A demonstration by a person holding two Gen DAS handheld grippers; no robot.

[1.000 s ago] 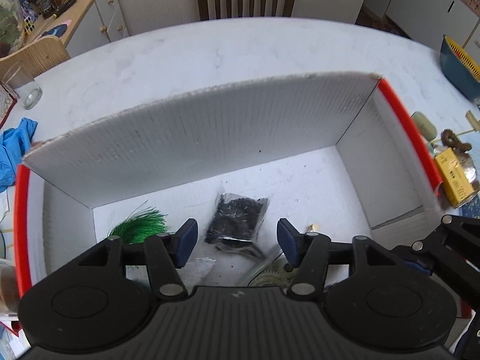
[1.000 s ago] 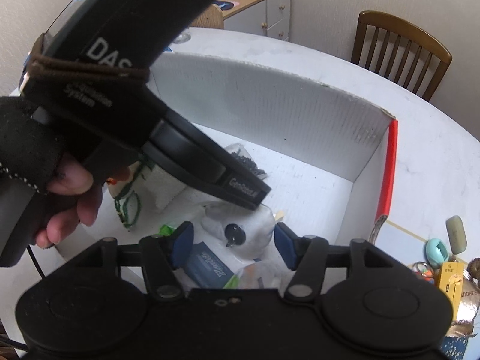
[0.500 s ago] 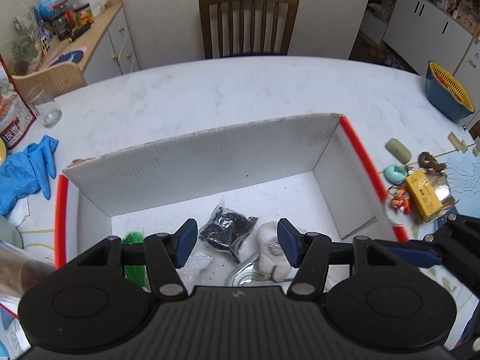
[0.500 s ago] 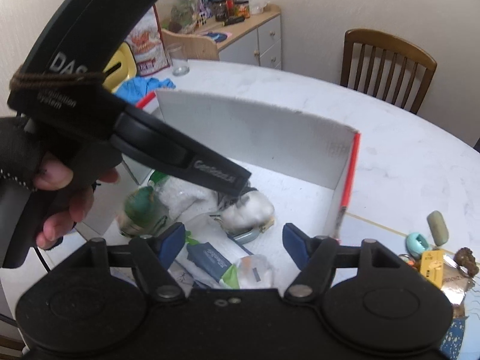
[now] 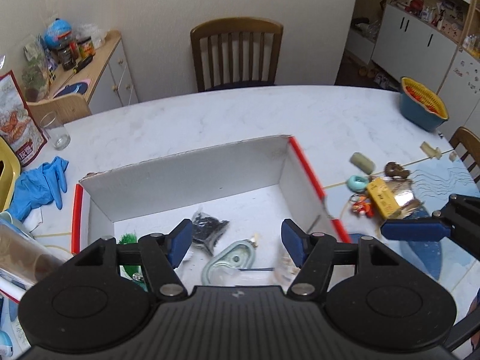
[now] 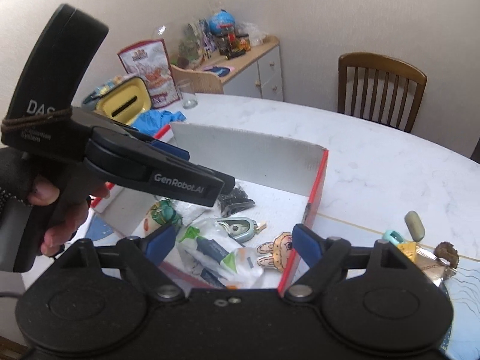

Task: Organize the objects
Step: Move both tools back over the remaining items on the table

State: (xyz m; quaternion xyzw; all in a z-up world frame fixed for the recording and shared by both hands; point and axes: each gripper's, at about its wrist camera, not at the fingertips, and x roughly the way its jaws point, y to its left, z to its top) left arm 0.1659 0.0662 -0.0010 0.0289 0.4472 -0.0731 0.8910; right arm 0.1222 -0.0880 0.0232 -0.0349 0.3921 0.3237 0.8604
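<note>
Both my grippers, left (image 5: pixel 234 241) and right (image 6: pixel 232 244), are opening empty above the box (image 5: pixel 186 166), since leftovers wait beyond its right edge.

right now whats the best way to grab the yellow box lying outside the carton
Grip the yellow box across its two long sides, near the middle, coming down from above. It lies flat on crinkled foil, a keychain crowding one long side, so its ends are likely easier. The right gripper is nearer; its jaws are opening, empty.

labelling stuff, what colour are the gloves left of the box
Blue gloves, clearest in the left wrist view.
</note>
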